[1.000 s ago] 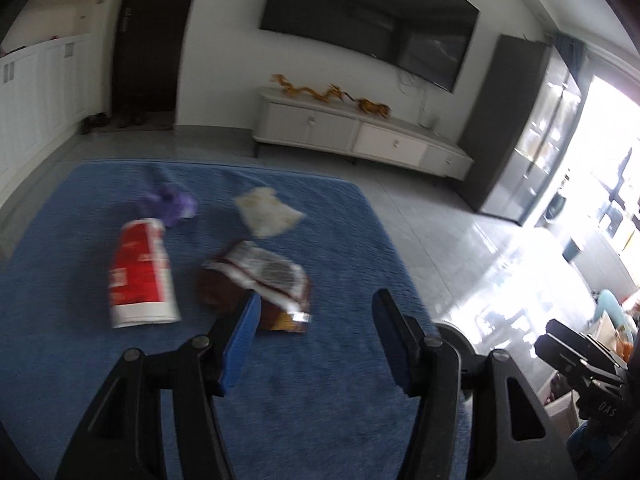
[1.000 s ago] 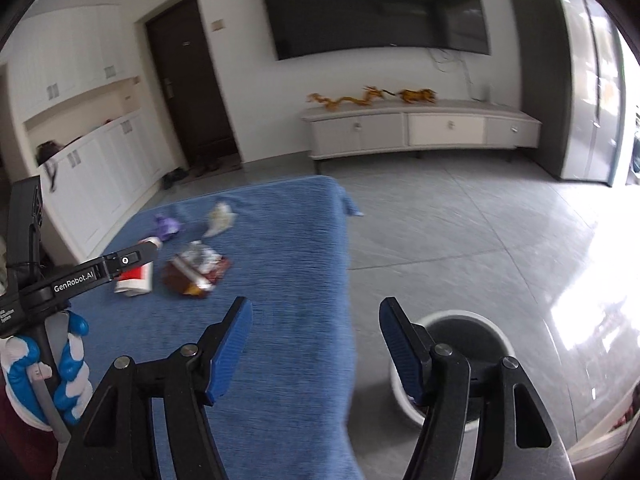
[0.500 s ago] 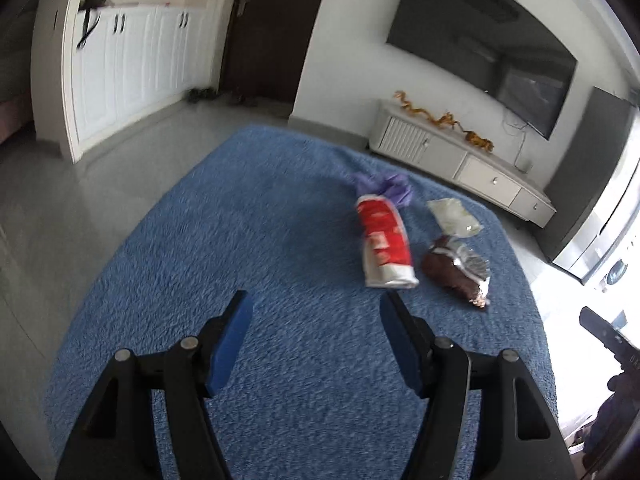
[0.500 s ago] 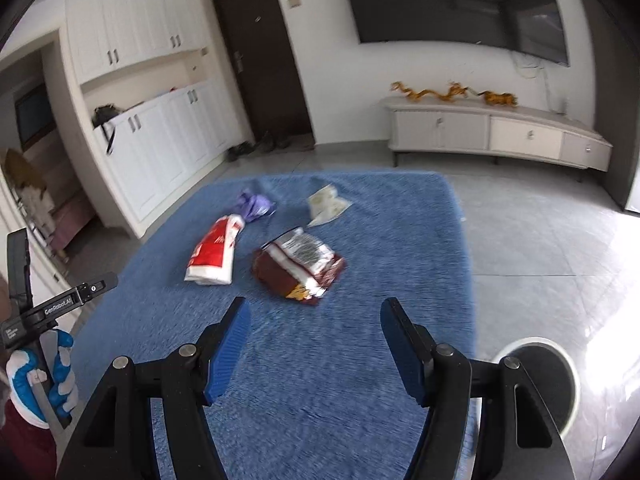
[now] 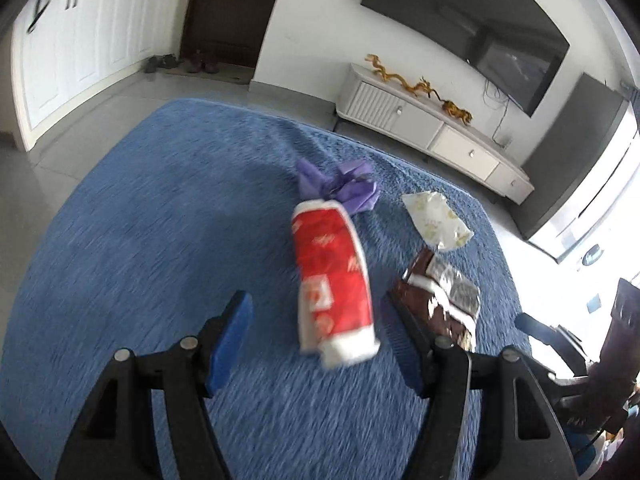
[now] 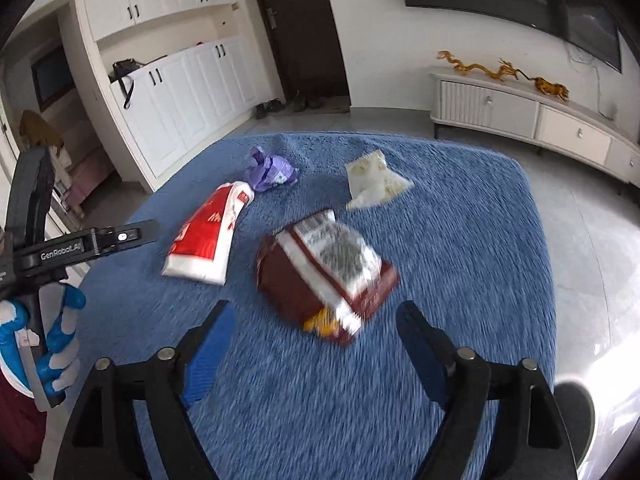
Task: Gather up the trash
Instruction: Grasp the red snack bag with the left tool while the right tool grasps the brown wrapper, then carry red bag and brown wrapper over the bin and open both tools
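Observation:
Several pieces of trash lie on a blue cloth-covered table (image 5: 140, 240). A red and white wrapper (image 5: 332, 276) lies just ahead of my left gripper (image 5: 320, 340), which is open and empty above the cloth. A brown and silver snack bag (image 6: 328, 276) lies just ahead of my right gripper (image 6: 316, 344), also open and empty. The same bag shows in the left wrist view (image 5: 440, 300). A crumpled purple bag (image 5: 344, 186) and a white wrapper (image 5: 436, 218) lie farther back. The red wrapper (image 6: 208, 236), purple bag (image 6: 270, 172) and white wrapper (image 6: 374, 182) also show in the right wrist view.
A bin's dark rim (image 6: 576, 408) shows on the floor at the table's right edge. The left hand's gripper handle (image 6: 76, 246) is at the left. A white TV cabinet (image 5: 432, 130) and white cupboards (image 6: 180, 96) stand along the walls.
Both grippers have moved closer to the trash. The left one swung from the bare cloth toward the red wrapper; the right one closed in on the brown bag. Both stay open.

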The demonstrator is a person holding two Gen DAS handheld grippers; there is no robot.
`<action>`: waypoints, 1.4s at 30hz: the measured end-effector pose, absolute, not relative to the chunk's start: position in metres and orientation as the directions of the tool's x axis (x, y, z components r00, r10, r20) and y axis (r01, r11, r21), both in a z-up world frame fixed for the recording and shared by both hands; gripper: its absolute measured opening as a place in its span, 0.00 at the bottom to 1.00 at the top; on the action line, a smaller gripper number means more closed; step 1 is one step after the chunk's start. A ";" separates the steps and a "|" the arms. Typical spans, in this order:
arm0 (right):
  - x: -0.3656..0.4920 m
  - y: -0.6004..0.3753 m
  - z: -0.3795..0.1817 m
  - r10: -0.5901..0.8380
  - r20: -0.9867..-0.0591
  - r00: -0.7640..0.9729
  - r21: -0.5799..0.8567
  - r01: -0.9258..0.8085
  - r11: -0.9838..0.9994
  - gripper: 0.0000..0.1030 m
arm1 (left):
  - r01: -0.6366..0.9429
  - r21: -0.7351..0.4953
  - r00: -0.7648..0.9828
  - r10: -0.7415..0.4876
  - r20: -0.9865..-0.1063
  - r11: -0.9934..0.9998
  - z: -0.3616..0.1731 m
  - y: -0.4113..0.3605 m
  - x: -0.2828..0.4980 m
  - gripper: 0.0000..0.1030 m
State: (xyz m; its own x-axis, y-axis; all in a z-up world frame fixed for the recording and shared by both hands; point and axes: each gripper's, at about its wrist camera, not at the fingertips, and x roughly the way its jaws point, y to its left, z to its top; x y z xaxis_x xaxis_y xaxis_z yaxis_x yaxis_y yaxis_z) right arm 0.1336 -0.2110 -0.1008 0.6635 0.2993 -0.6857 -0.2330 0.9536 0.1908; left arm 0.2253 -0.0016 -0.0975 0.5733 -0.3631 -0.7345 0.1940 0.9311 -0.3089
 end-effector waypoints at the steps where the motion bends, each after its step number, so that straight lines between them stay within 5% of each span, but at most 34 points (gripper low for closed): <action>1: 0.139 -0.209 -0.101 0.300 -0.687 0.662 0.184 -0.240 0.953 0.82 | 0.197 -0.294 0.572 -0.353 -0.740 0.935 -0.099 -0.009 0.233 0.63; 13: 0.191 -0.177 -0.134 0.248 -0.748 0.616 0.039 -0.333 0.942 0.87 | 0.214 -0.196 0.512 -0.281 -0.812 0.957 -0.142 -0.044 0.268 0.63; 16: 0.194 -0.178 -0.140 0.234 -0.757 0.610 0.026 -0.330 0.944 0.87 | 0.214 -0.204 0.527 -0.289 -0.799 0.955 -0.142 -0.039 0.264 0.54; 23: 0.196 -0.191 -0.145 0.258 -0.754 0.604 0.085 -0.301 0.950 0.50 | 0.221 -0.185 0.557 -0.280 -0.782 0.958 -0.139 -0.027 0.242 0.50; 42: 0.073 -0.216 -0.087 0.343 -0.637 0.690 0.212 -0.271 0.939 0.37 | 0.275 -0.204 0.611 -0.335 -0.717 0.939 -0.084 -0.001 0.129 0.50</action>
State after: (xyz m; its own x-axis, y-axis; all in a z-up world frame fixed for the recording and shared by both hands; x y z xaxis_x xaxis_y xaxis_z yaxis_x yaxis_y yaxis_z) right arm 0.0731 -0.2163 -0.0875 0.6903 0.3430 -0.6371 -0.2708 0.9390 0.2120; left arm 0.1290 -0.0008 -0.0835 0.6113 -0.3348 -0.7171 0.2751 0.9395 -0.2042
